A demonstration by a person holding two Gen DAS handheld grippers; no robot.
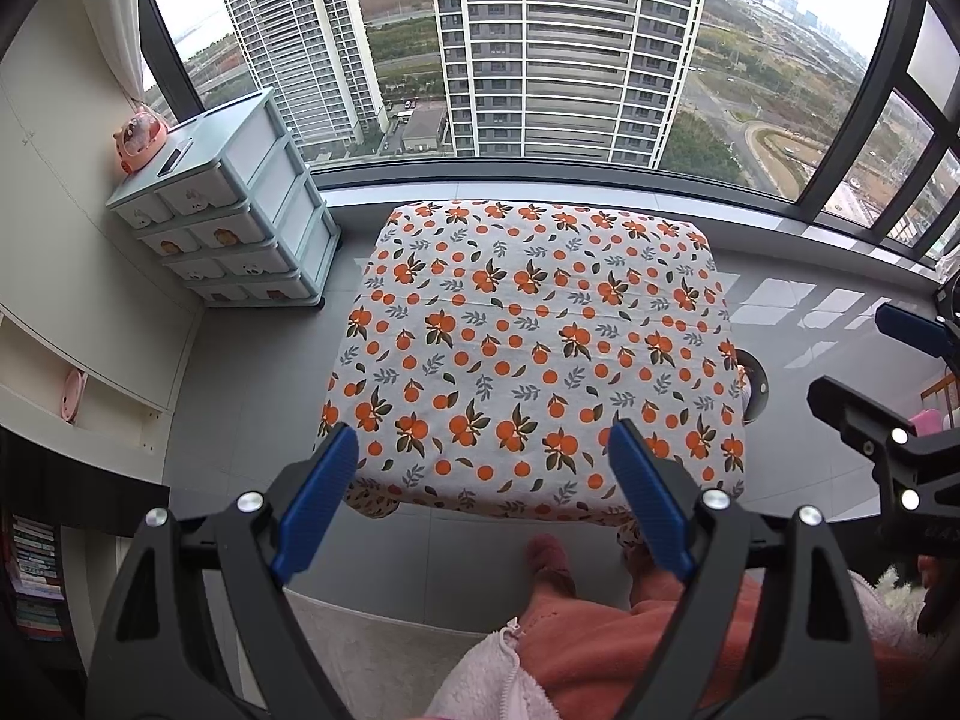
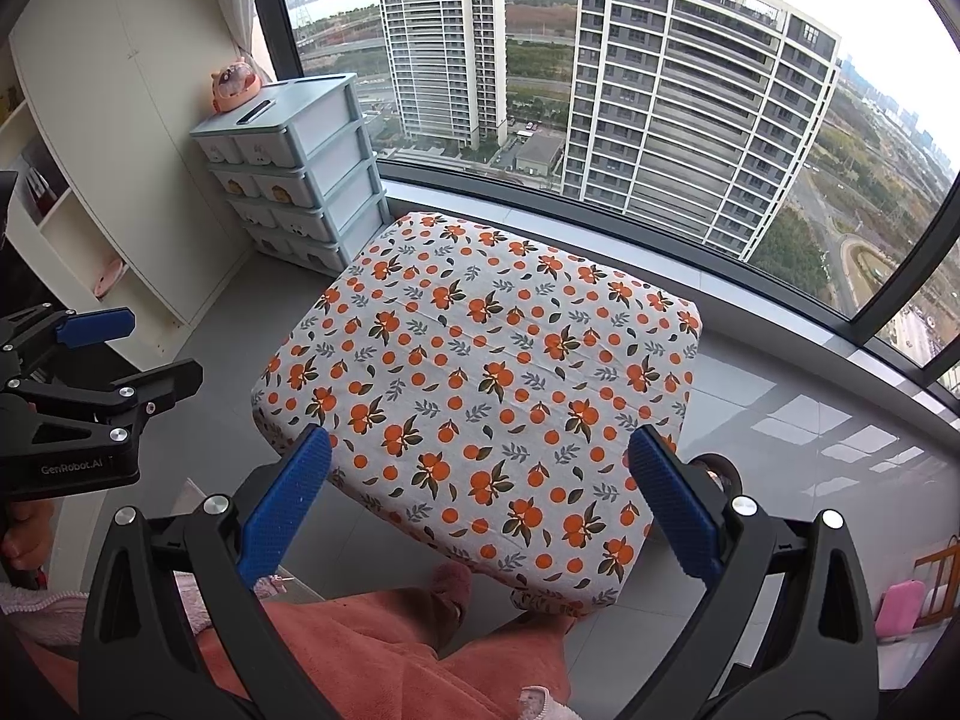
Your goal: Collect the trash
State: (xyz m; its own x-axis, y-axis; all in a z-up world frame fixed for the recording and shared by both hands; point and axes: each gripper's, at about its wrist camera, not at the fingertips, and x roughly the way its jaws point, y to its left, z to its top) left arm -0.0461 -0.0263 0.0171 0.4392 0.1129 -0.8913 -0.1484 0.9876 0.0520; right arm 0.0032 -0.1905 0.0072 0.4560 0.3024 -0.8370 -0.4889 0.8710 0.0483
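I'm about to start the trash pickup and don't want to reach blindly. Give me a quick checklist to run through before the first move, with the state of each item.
1. Left gripper open, nothing between its pads: ok.
2. Right gripper open, nothing held: ok.
3. Trash visible on the orange-print tablecloth: not ok, none shows in either view.
4. Bin to drop trash into: cannot tell; a round dark thing shows past the table's right edge, mostly hidden.
5. The two grippers apart from each other: ok.
6. Person's slippered feet away from the table: not ok, they are at its near edge.
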